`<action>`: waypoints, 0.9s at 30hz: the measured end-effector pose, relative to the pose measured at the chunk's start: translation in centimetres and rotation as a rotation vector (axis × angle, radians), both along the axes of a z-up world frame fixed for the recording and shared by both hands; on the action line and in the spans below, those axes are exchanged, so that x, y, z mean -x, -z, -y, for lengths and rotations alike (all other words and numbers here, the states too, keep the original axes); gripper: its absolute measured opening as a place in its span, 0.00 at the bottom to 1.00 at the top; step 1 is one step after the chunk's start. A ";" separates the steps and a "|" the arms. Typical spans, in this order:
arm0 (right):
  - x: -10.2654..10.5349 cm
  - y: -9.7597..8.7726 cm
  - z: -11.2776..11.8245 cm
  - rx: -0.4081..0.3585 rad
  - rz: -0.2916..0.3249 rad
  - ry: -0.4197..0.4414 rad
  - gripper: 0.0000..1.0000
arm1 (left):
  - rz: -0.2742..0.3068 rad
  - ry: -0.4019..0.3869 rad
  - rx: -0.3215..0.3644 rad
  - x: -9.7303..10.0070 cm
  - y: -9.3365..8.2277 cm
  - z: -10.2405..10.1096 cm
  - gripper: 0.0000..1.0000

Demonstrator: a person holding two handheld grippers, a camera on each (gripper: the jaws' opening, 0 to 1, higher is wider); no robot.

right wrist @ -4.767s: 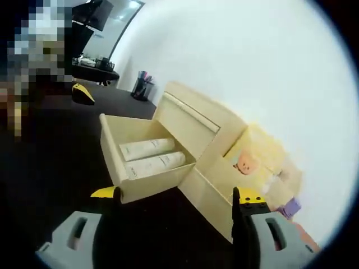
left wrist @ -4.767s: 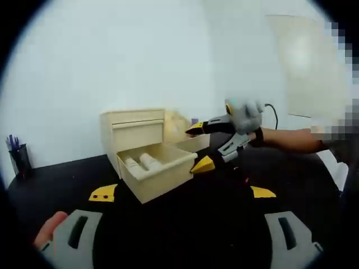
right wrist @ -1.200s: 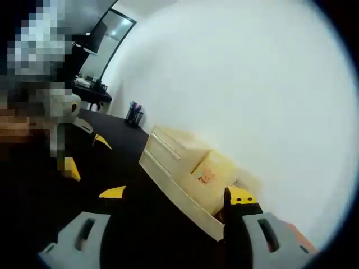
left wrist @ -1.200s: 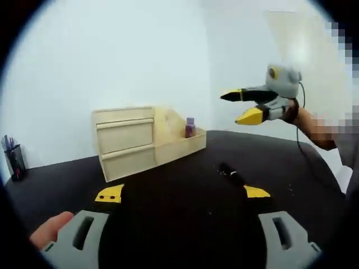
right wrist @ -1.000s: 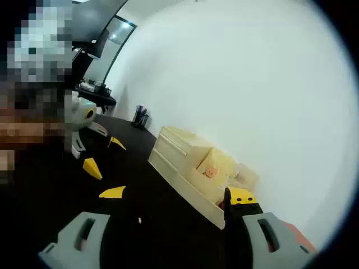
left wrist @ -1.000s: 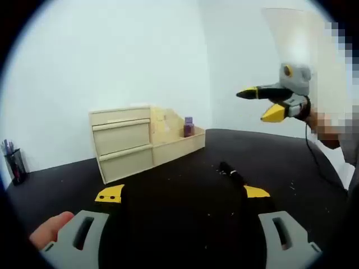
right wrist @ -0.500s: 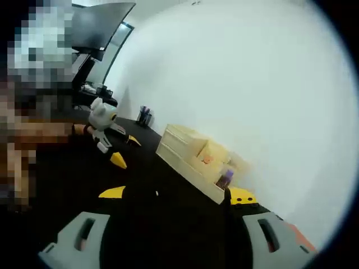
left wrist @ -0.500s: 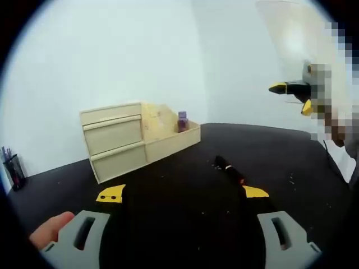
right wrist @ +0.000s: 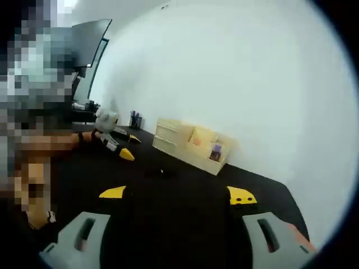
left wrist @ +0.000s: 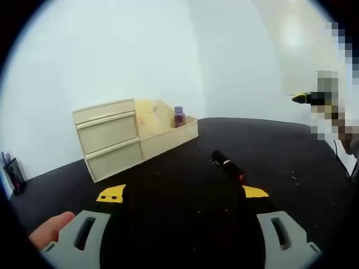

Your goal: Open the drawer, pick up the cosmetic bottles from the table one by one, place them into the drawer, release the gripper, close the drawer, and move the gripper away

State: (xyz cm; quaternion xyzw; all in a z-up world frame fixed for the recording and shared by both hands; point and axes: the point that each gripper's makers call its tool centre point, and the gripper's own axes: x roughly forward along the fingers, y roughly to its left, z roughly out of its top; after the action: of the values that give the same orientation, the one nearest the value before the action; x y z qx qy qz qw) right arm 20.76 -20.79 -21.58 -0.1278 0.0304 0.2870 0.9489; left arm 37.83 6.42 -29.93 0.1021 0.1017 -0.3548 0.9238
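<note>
Black table (left wrist: 185, 185) bears shut drawer unit (left wrist: 109, 143); both hand-held grippers (left wrist: 182, 193) (right wrist: 178, 194) apparently gape, empty.

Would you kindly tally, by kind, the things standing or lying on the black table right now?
Wooden drawer unit: 1
Purple bottle: 1
Dark tube-like object: 1
Pen holder: 1
Total: 4
</note>
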 end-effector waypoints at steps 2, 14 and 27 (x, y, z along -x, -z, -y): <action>0.4 0.2 0.8 -0.011 0.000 0.017 0.63 | -0.003 0.002 -0.005 0.0 0.1 0.1 0.74; -1.9 2.8 2.3 -0.172 -0.010 0.073 0.61 | 0.036 0.010 -0.048 0.6 -0.6 1.6 0.73; -5.9 4.5 1.5 -0.162 0.003 0.102 0.60 | -0.022 0.017 -0.054 0.7 1.1 3.7 0.75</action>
State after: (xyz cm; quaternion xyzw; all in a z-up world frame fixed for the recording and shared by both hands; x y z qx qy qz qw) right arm 26.69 -22.34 -26.04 -0.0492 0.0120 0.2398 0.9695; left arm 37.18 2.72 -30.98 0.1240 0.1206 -0.3608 0.9165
